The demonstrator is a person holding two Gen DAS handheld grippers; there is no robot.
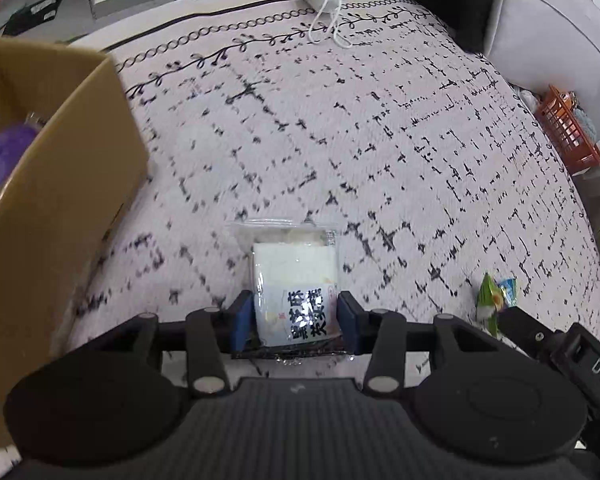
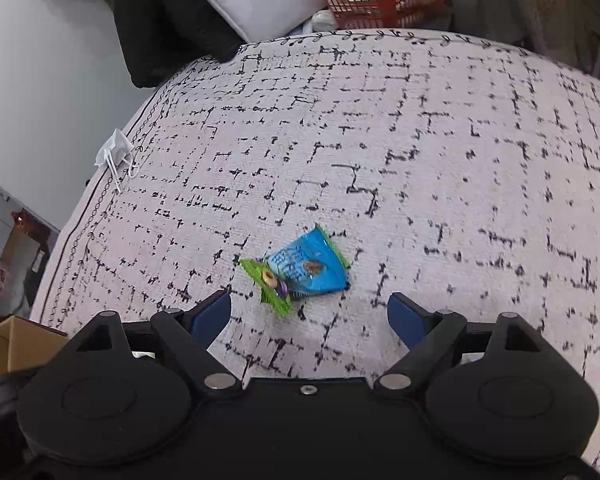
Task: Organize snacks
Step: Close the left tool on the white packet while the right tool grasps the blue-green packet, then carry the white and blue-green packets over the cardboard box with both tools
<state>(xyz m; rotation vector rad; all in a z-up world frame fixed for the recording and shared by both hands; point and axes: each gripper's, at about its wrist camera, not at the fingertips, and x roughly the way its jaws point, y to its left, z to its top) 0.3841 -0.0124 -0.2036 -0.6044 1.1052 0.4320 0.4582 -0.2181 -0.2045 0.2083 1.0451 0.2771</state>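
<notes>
One white snack packet [image 1: 296, 296] is clamped between the two blue pads of the left gripper [image 1: 296, 318], with one cardboard box [image 1: 52, 184] seen off to their left. The right gripper [image 2: 310, 316] is held wide with nothing between its pads; two small snack packets, one blue [image 2: 306, 266] and one green [image 2: 270, 286], are seen overlapping on the patterned rug [image 2: 420, 160] just ahead of its fingertips.

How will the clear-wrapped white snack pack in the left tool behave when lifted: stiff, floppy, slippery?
The clear-wrapped white snack pack, pinched by the left tool, probably keeps its shape: the white block inside looks squarish. Its glossy film shows glare, so it may slip. The loose sealed top edge will likely flop.
</notes>
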